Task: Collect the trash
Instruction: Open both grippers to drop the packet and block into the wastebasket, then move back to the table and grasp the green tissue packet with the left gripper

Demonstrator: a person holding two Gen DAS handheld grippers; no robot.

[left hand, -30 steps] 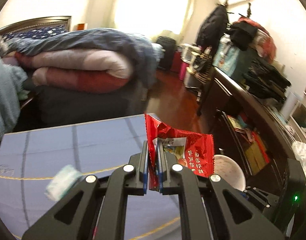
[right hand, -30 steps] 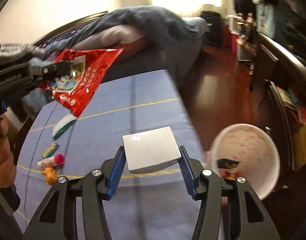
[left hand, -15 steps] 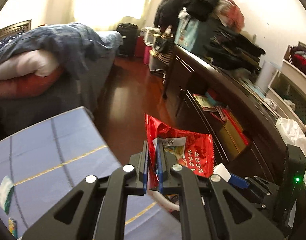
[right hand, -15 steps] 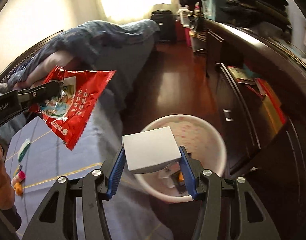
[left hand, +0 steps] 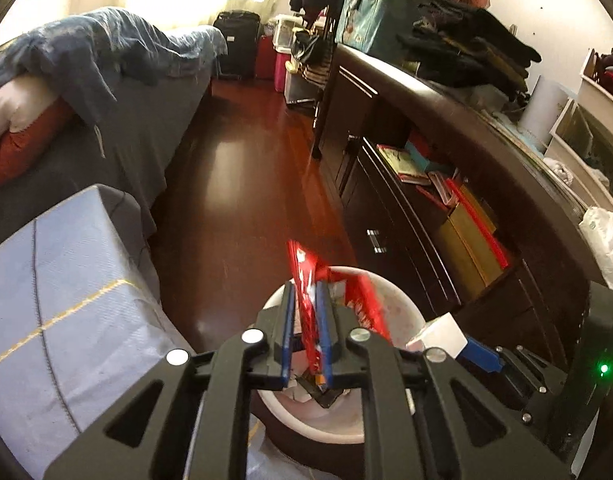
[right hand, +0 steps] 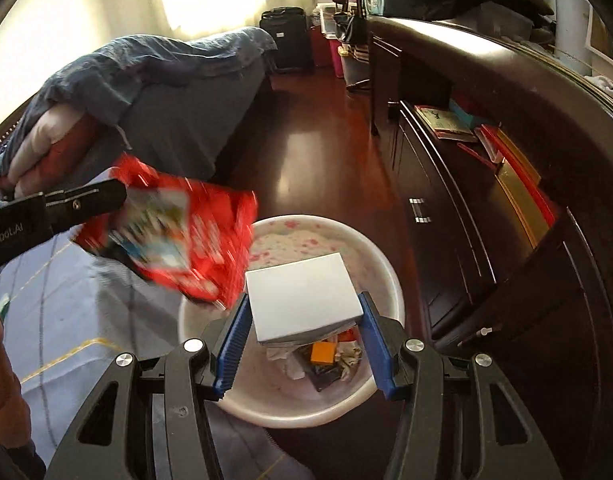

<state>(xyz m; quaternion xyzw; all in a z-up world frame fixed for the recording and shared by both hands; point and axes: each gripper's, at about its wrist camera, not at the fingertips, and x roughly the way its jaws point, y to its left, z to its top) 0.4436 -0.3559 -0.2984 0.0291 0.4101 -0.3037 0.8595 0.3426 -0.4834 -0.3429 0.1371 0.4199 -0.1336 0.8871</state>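
Observation:
My left gripper (left hand: 306, 320) is shut on a red snack wrapper (left hand: 310, 312) and holds it over the rim of a white bin (left hand: 402, 312) on the floor. In the right wrist view the wrapper (right hand: 194, 240) hangs blurred at the bin's left edge. My right gripper (right hand: 302, 320) is shut on a small white box (right hand: 302, 296) right above the bin (right hand: 386, 280). Paper scraps and an orange piece (right hand: 322, 354) lie inside the bin.
The blue-covered table (left hand: 66, 320) is at the left of the bin. A dark cabinet (right hand: 486, 220) with books stands close on the right. A bed with heaped quilts (left hand: 86, 80) lies beyond, with red wood floor (left hand: 242, 184) between.
Both grippers have swung from the table over to the bin and lowered toward it. The wrapper now hangs over the bin's rim and the white box sits above its middle.

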